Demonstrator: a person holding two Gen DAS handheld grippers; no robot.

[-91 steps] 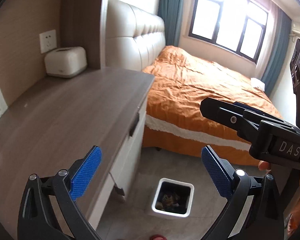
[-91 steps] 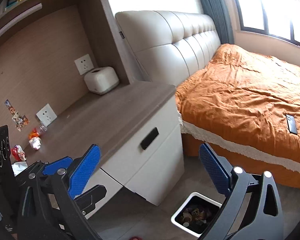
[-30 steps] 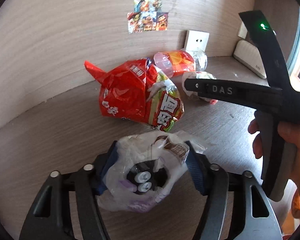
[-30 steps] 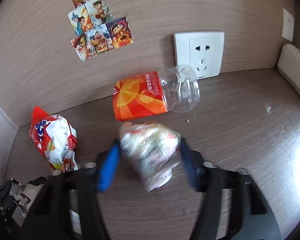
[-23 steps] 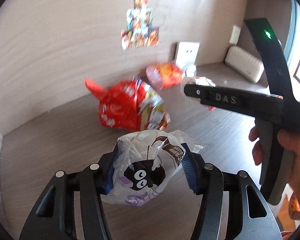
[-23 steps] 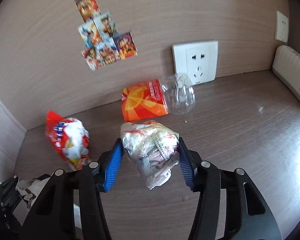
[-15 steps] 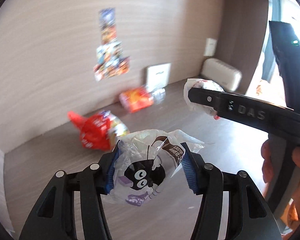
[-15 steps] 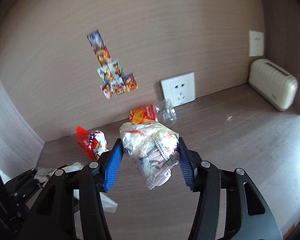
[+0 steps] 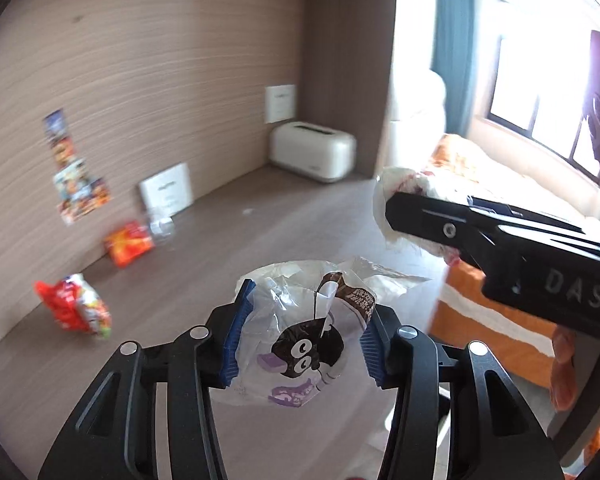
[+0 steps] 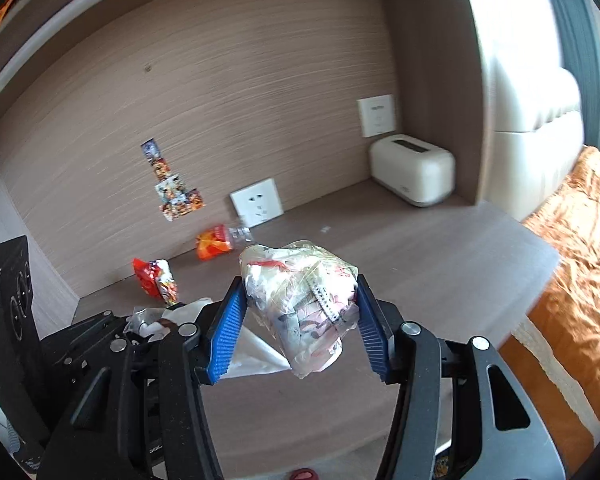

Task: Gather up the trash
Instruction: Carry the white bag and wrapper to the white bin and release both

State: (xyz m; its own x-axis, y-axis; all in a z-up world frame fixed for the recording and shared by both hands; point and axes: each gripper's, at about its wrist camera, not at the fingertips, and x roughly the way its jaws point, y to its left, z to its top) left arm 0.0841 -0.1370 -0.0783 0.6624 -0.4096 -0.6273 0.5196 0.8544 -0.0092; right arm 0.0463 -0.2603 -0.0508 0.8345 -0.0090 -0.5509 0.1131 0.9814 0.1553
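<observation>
My left gripper is shut on a clear cartoon-print wrapper and holds it above the wooden desk. My right gripper is shut on a crumpled clear bag of scraps, also lifted above the desk; that bag shows in the left wrist view too. A red snack bag and an orange-labelled plastic bottle lie on the desk by the back wall; they also show in the right wrist view, the snack bag and the bottle.
A cream tissue box stands at the desk's far right corner. Wall sockets and stickers are on the back panel. A bed with an orange cover lies to the right. The bin is out of view.
Both grippers have pulled back and up from the back wall with their trash, swinging right toward the bed. The snack bag and bottle now lie farther away.
</observation>
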